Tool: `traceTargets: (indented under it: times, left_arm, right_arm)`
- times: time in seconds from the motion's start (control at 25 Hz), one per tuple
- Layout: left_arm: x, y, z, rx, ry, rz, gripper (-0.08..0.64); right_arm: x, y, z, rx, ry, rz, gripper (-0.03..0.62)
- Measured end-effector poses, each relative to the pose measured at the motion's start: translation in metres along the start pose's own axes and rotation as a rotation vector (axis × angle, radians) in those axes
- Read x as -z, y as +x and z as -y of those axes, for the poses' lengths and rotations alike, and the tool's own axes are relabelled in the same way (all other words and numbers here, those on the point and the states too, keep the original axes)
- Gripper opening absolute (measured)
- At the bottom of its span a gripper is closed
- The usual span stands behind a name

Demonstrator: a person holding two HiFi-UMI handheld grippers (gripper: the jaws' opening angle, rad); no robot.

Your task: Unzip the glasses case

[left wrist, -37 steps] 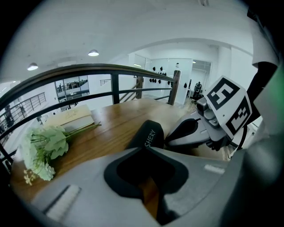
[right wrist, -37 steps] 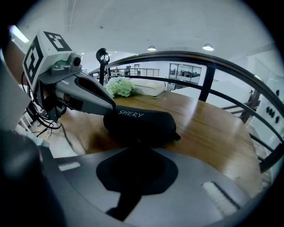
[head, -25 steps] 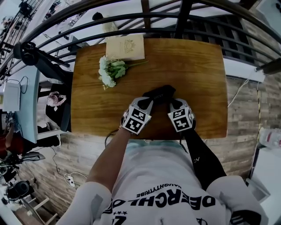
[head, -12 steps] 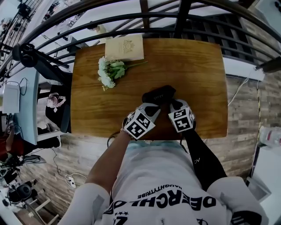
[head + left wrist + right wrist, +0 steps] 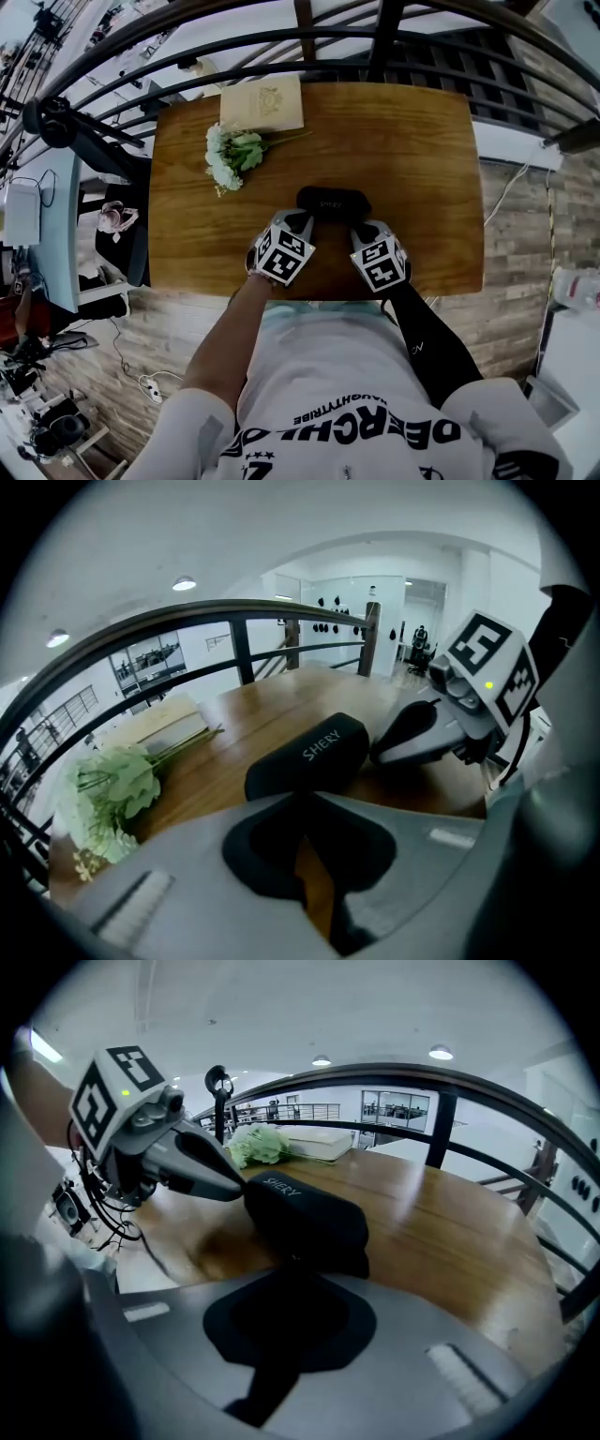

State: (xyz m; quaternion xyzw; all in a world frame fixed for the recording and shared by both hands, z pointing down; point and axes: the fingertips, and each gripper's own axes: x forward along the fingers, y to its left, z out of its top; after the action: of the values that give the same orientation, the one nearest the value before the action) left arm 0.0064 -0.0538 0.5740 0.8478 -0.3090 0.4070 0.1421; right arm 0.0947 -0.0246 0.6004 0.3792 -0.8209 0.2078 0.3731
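Glossy wooden table (image 5: 422,141), rounded black glasses case (image 5: 332,201) before left gripper (image 5: 303,219) and right gripper (image 5: 361,229), all fingers (image 5: 258,850) together.

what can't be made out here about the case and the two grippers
- Zip and pull of the black oval fabric glasses case: in no view; the right gripper's body covers the near edge in its view.
- Whether the left gripper grips the case's end: too small in the head view, black on black in the right gripper view.
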Motion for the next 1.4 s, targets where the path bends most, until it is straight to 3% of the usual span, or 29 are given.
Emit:
traceTargets:
  times: [0.2,0.32,0.44,0.56,0.8,1.4]
  left_arm:
    - [-0.004,-0.001,-0.024,-0.093,-0.004,0.001,0.006]
    - [-0.019,-0.008,-0.011,-0.078,0.025,0.053,0.006]
    - [-0.047,-0.010,0.008,-0.054,0.102,0.127,0.006]
    - [-0.059,0.004,0.014,-0.038,0.158,0.127,0.006]
    - [-0.053,0.015,0.010,0.000,0.013,0.162,0.000]
    - [-0.053,0.019,0.009,0.025,0.016,0.166,0.002]
  right_arm:
    - [-0.005,0.004,-0.028,-0.074,-0.095,0.017,0.031]
    - [-0.005,0.003,-0.028,-0.073,-0.078,0.012,0.031]
    - [-0.005,0.002,-0.026,-0.067,-0.073,0.011,0.031]
    - [-0.005,0.005,-0.027,-0.065,-0.070,0.007,0.031]
    - [-0.004,0.008,-0.027,-0.048,-0.066,0.000,0.031]
    - [0.002,0.002,-0.006,0.058,-0.069,-0.023,0.029]
